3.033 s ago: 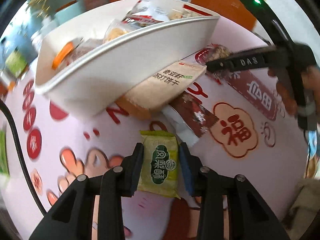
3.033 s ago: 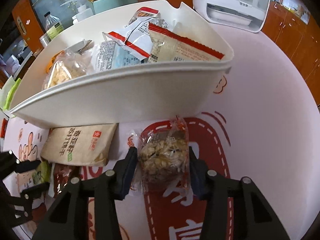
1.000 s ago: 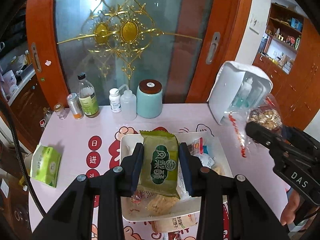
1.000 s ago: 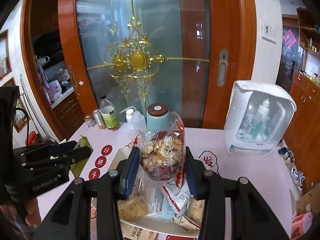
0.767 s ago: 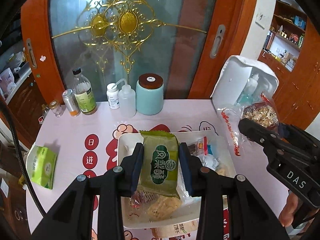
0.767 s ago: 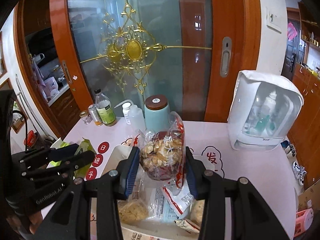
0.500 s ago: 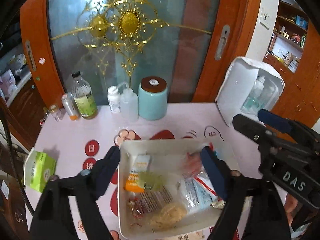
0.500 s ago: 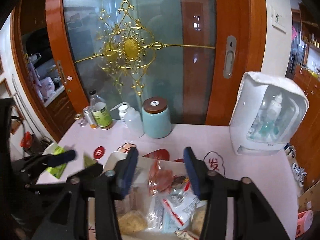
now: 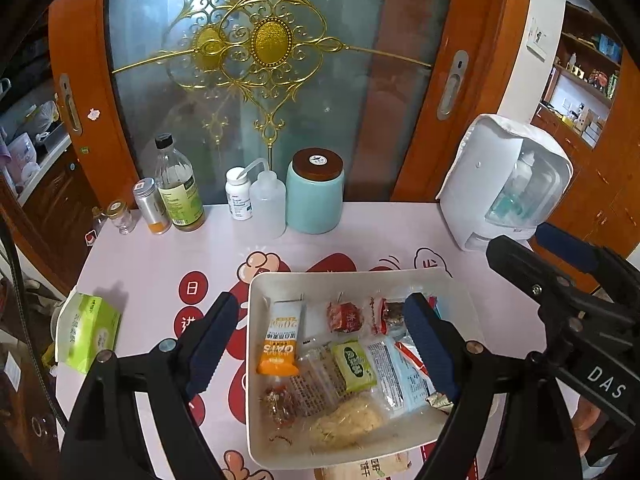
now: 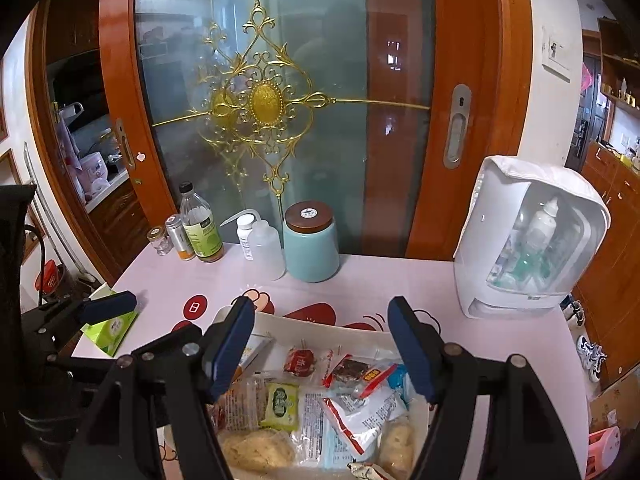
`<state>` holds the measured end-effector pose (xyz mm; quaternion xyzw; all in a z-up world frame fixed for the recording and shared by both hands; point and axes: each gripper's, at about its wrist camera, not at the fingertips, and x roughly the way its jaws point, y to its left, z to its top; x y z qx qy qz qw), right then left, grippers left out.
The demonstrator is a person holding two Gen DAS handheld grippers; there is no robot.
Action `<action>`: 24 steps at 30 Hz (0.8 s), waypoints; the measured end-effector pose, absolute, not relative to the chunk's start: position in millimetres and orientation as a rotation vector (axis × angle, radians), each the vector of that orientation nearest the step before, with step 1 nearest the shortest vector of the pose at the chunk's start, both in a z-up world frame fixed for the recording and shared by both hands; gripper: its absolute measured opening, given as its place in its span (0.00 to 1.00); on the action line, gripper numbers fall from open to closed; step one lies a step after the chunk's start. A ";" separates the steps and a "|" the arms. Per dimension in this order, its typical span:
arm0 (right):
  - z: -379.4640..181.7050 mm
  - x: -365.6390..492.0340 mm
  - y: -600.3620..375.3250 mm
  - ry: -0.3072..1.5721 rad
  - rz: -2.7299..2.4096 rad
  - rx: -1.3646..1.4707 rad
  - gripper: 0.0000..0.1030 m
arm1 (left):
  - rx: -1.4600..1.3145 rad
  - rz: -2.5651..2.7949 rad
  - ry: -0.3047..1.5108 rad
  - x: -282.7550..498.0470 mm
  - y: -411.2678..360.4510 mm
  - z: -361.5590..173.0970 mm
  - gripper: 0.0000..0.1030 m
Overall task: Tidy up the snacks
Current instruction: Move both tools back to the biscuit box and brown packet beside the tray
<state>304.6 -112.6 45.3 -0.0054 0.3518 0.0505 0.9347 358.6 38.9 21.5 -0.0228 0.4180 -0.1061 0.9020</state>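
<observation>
With the jaws of the left hand-held gripper point(image 9: 320, 340) spread empty and those of the right hand-held gripper point(image 10: 320, 344) opening empty over the white tray point(image 9: 352, 276), the remaining beige packet point(image 9: 368, 469) is seen on the worktop point(image 9: 160, 256) just beside the tray's near wall, long axis along it, nearer neither gripper.

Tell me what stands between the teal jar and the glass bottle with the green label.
Between the teal jar and the glass bottle stand a white pill bottle and a squeeze bottle, clearest in the left wrist view.
</observation>
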 end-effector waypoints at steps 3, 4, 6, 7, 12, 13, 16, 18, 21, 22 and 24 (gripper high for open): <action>48.3 296.9 -113.9 0.720 0.107 0.000 0.68 | -0.038 -0.219 0.864 350.1 39.0 26.5 0.82; 49.8 293.6 -114.0 0.718 0.106 0.000 0.68 | -0.031 -0.218 0.862 346.6 39.0 28.6 0.82; 53.2 285.7 -114.4 0.714 0.111 0.002 0.68 | -0.020 -0.218 0.858 339.5 38.8 33.2 0.82; 54.5 282.4 -114.5 0.712 0.113 0.002 0.68 | -0.012 -0.219 0.854 334.5 38.7 36.1 0.82; 61.0 256.1 -118.8 0.699 0.137 0.007 0.68 | -0.010 -0.219 0.825 311.7 42.6 51.6 0.87; 61.6 250.5 -119.4 0.698 0.144 0.005 0.68 | -0.019 -0.217 0.815 305.4 45.0 55.9 0.87; 62.8 231.6 -121.3 0.689 0.165 -0.013 0.68 | -0.040 -0.205 0.797 290.9 51.4 65.4 0.87; 63.5 219.7 -121.8 0.675 0.171 -0.034 0.68 | -0.053 -0.190 0.783 280.3 55.6 71.4 0.87; 64.0 201.5 -123.5 0.656 0.196 -0.065 0.68 | -0.073 -0.163 0.766 265.6 61.7 77.3 0.87; 63.6 195.3 -123.9 0.654 0.204 -0.076 0.68 | -0.081 -0.148 0.759 258.7 64.5 79.0 0.87; 61.5 183.6 -124.4 0.649 0.224 -0.103 0.68 | -0.092 -0.123 0.747 247.4 69.4 80.8 0.87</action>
